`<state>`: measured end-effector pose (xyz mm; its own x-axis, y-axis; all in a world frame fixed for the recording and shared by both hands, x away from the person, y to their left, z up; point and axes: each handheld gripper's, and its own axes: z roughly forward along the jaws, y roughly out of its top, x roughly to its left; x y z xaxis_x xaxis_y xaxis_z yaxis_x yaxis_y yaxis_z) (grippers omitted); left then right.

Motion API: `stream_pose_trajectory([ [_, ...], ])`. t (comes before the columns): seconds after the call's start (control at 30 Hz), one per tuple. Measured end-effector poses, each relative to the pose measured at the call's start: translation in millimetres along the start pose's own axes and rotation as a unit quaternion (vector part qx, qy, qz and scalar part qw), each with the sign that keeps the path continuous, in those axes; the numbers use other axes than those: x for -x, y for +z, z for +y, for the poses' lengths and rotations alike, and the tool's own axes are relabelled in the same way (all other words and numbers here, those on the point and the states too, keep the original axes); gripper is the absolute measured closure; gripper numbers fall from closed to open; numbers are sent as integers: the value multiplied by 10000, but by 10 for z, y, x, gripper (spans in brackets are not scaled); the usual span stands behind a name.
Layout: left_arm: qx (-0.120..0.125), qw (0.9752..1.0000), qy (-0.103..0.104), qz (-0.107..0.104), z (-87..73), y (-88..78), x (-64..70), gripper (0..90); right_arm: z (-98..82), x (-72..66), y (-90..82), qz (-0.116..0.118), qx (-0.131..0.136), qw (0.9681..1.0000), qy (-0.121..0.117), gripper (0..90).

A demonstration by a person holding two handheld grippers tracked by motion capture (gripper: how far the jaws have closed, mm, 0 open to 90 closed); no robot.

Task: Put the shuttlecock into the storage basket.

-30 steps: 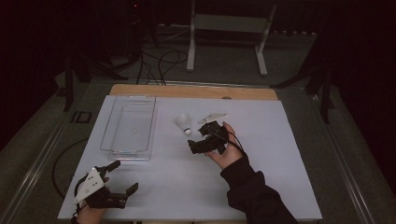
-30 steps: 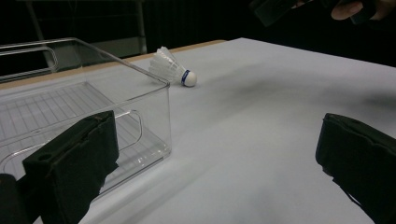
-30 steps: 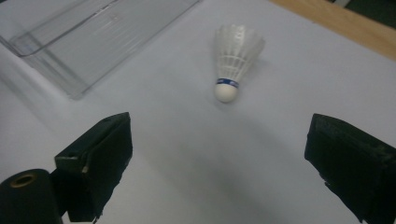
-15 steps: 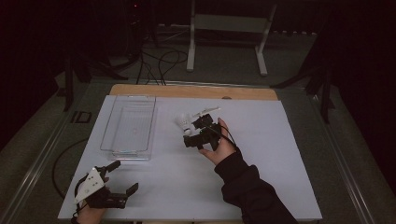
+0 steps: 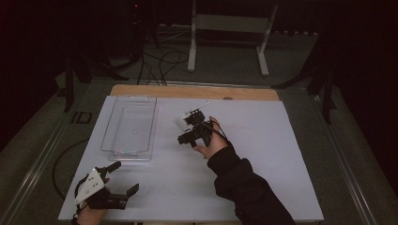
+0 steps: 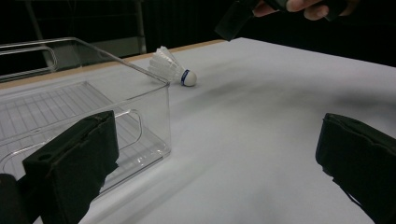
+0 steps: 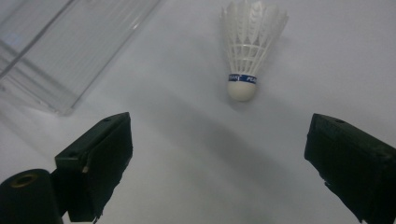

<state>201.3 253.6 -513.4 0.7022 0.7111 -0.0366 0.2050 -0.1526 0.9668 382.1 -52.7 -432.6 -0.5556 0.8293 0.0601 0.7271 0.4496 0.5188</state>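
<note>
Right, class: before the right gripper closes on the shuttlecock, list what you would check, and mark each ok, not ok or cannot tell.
1. Right gripper open wide enough: ok, its fingers stand far apart.
2. Shuttlecock lying free on the table, touching nothing else: ok.
3. Shuttlecock between the fingers: not ok, it lies ahead of them.
4. Clear bin out of the approach: ok, it sits off to one side.
5. Left gripper out of the way: ok, open near the table's near edge.
6. Bin ready to take something: ok, it looks empty.

White shuttlecock (image 7: 246,51) on its side, blue-banded cork, on white table (image 7: 187,154)
</note>
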Motion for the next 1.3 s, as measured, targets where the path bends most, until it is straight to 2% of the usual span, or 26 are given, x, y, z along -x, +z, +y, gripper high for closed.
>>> stream_pose_trajectory([
  [0.17,3,10000,-4,-5,0,-1,1,2,91,-5,87,-74,-306,9994,105,81],
  [0.37,12,10000,-27,-7,-1,-4,-3,2,165,6,181,-139,-541,9982,212,98],
  [0.43,20,10000,-39,-4,-2,-4,-3,2,179,22,222,-93,-636,9976,260,98],
  [0.5,16,10000,-48,-9,-3,-4,-4,2,195,36,262,-96,-779,9965,280,99],
  [0.63,27,10000,-57,-15,-3,-6,-7,2,228,54,332,0,-901,9953,363,118],
  [0.83,25,10000,-53,-18,-4,-5,-7,2,274,82,407,-66,-1096,9933,360,146],
  [0.9,34,10000,-60,-12,-2,-7,-7,2,292,86,430,53,-1175,9923,391,151],
  [1.03,32,10000,-60,-10,-4,-9,-13,1,314,95,492,32,-1348,9901,401,191],
  [1.13,48,10000,-78,-7,-5,-10,-13,1,329,103,541,-81,-1494,9879,402,244],
  [1.3,30,10000,-54,-17,-6,-7,-10,2,366,152,584,-127,-1444,9883,472,267],
])
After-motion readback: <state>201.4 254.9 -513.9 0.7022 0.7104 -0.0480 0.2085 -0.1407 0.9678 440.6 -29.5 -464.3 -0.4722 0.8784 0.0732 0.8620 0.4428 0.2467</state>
